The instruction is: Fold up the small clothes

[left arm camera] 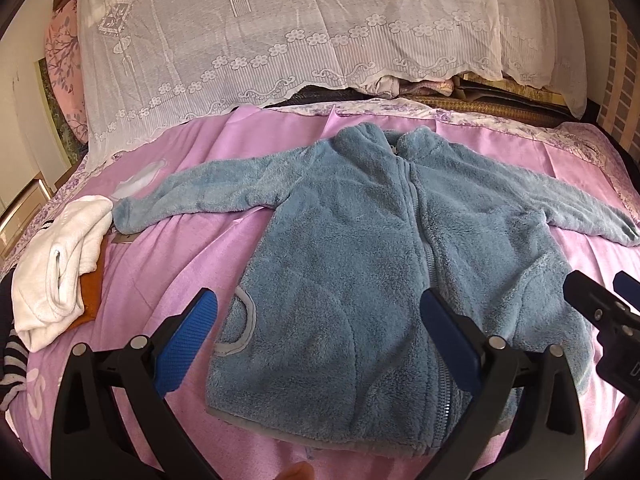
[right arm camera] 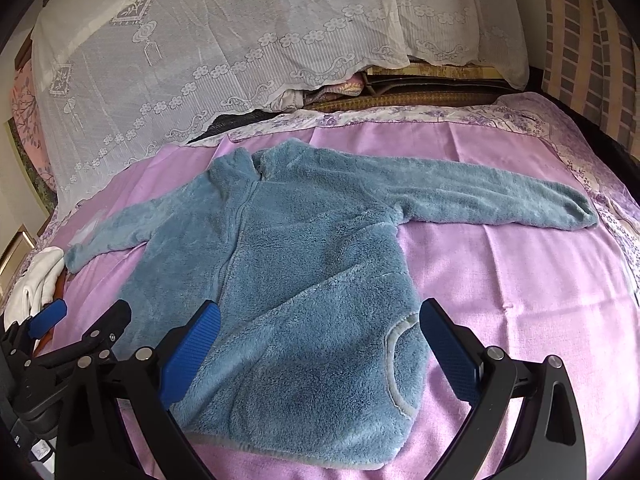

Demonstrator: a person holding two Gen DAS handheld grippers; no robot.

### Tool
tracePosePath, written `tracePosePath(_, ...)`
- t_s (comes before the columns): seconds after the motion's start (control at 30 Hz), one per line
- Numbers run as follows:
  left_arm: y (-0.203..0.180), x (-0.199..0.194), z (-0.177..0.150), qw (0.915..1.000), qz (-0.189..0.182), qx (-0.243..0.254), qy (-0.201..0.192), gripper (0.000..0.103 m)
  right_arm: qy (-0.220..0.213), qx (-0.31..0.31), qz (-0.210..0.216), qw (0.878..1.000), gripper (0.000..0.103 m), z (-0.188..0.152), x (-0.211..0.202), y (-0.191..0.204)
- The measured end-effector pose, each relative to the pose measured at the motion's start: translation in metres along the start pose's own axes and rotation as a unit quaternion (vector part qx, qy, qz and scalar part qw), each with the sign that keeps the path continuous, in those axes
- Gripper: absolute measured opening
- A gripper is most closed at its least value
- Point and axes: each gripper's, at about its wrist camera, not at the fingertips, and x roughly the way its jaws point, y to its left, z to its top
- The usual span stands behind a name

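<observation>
A small blue-grey fleece jacket (left arm camera: 360, 264) (right arm camera: 288, 280) lies flat on the pink bedsheet, zip side up, collar toward the far side, both sleeves spread out sideways. My left gripper (left arm camera: 320, 320) hovers open over the jacket's lower left half, near the hem and pocket trim, holding nothing. My right gripper (right arm camera: 320, 332) hovers open over the lower right half by the other pocket, also holding nothing. In the left wrist view the right gripper (left arm camera: 600, 304) pokes in at the right edge. The left gripper (right arm camera: 76, 320) shows at the lower left of the right wrist view.
A pile of white, orange and striped clothes (left arm camera: 56, 272) sits on the bed's left edge by the left sleeve cuff. A tall stack under a white lace cover (left arm camera: 280, 40) bounds the far side. Pink sheet (right arm camera: 520, 300) lies bare right of the jacket.
</observation>
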Motion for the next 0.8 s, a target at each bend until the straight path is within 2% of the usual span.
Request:
tracePosePath(0.37, -0.003, -0.005, -0.002, 0.9999, -0.002, -0.002, -0.017, 0.099, -0.001, 0.010, -0.006, 1.000, 0.100, 0.002, 0.004, -0.007)
tracePosePath(0.53, -0.006, -0.003, -0.005, 0.9996, 0.006, -0.003, -0.026, 0.099, -0.023, 0.003, -0.019, 1.000, 0.100, 0.009, 0.000, -0.017)
tracePosePath(0.6, -0.007, -0.001, -0.005, 0.9997, 0.003, -0.003, -0.025, 0.099, -0.034, 0.003, -0.011, 0.999, 0.100, 0.012, -0.002, -0.026)
tracePosePath(0.67, -0.009, 0.002, -0.005, 0.9997, -0.007, -0.003, -0.022, 0.099, -0.049, -0.007, 0.029, 0.998, 0.100, 0.011, -0.002, -0.038)
tracePosePath(0.73, -0.011, 0.005, -0.004, 0.9996, -0.024, -0.003, -0.016, 0.099, -0.070, -0.017, 0.106, 0.992, 0.100, 0.006, -0.002, -0.059)
tracePosePath(0.8, -0.018, 0.009, 0.001, 0.9987, -0.051, 0.000, -0.006, 0.099, -0.088, 0.011, 0.161, 0.983, 0.100, 0.003, -0.002, -0.090)
